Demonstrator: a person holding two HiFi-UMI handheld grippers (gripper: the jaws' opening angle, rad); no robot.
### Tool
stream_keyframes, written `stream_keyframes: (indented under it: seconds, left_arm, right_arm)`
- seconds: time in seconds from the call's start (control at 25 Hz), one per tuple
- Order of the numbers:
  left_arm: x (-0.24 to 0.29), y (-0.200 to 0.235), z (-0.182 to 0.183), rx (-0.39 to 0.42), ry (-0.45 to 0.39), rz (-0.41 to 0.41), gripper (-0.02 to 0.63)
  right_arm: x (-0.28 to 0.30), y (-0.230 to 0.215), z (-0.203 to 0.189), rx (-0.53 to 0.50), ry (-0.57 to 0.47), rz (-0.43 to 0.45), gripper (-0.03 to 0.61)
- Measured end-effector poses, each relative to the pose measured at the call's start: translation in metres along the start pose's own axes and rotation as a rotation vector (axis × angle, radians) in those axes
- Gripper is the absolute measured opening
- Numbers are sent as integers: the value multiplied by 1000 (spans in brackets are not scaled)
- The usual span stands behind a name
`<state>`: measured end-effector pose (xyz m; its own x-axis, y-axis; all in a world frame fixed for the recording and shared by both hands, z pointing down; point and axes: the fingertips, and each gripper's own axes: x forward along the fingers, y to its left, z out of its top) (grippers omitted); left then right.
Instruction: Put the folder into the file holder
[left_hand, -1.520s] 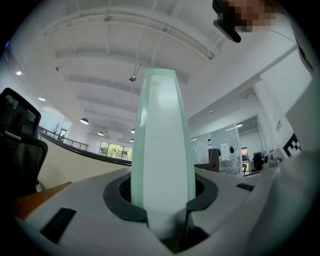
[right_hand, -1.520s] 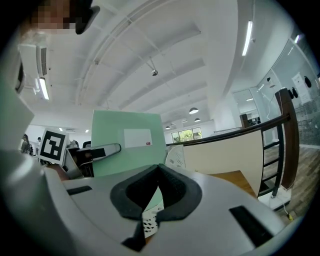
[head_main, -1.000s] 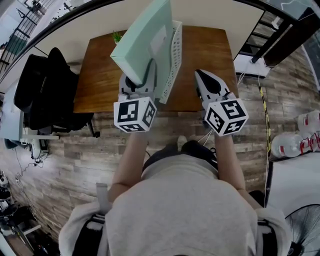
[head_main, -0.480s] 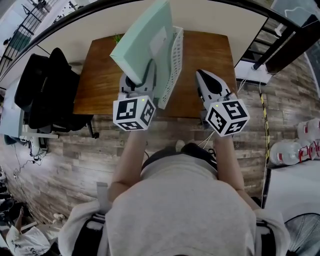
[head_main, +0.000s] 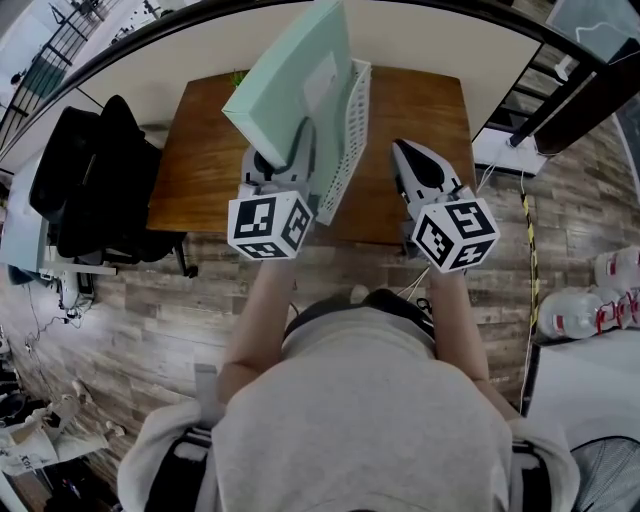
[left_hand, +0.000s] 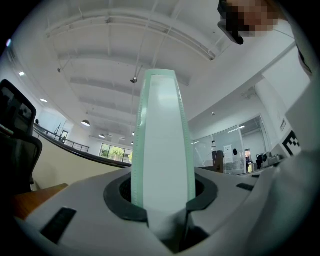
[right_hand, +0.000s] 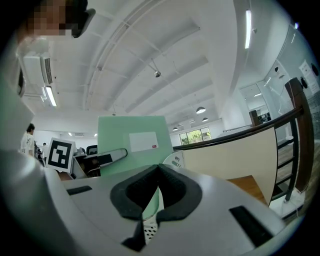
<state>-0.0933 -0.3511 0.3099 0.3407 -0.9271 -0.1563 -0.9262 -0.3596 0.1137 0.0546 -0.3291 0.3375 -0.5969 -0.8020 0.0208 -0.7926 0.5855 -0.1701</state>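
Observation:
A mint-green folder (head_main: 290, 85) with a white label stands upright over the wooden table (head_main: 420, 110), and my left gripper (head_main: 285, 150) is shut on its near lower edge. In the left gripper view the folder's edge (left_hand: 162, 150) rises straight up from between the jaws. The white perforated file holder (head_main: 348, 130) stands on the table just right of the folder, close against it. My right gripper (head_main: 405, 150) hovers at the table's near edge, right of the holder, shut on nothing. From the right gripper view I see the folder's face (right_hand: 131, 145) and the holder's rim (right_hand: 175, 161).
A black office chair (head_main: 80, 180) stands left of the table. A small green plant (head_main: 236, 75) sits at the table's far left corner. Water bottles (head_main: 600, 290) and a fan (head_main: 600, 470) are on the floor at the right. A dark railing curves behind the table.
Almost nothing differs. The folder stays in the left gripper beside the file holder, and the whole view has shifted only slightly.

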Motion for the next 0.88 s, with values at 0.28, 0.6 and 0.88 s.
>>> stream_keyframes:
  seconds: [0.28, 0.6, 0.88]
  left_arm:
    - [6, 1, -6, -38, 4, -4, 173]
    - [8, 10, -10, -64, 4, -3, 173]
    - [11, 15, -11, -87, -1, -18, 173]
  right_arm:
    - [7, -4, -2, 1, 8, -2, 9]
    - [14, -3, -7, 8, 18, -2, 9]
    - [17, -5, -13, 19, 32, -4, 9]
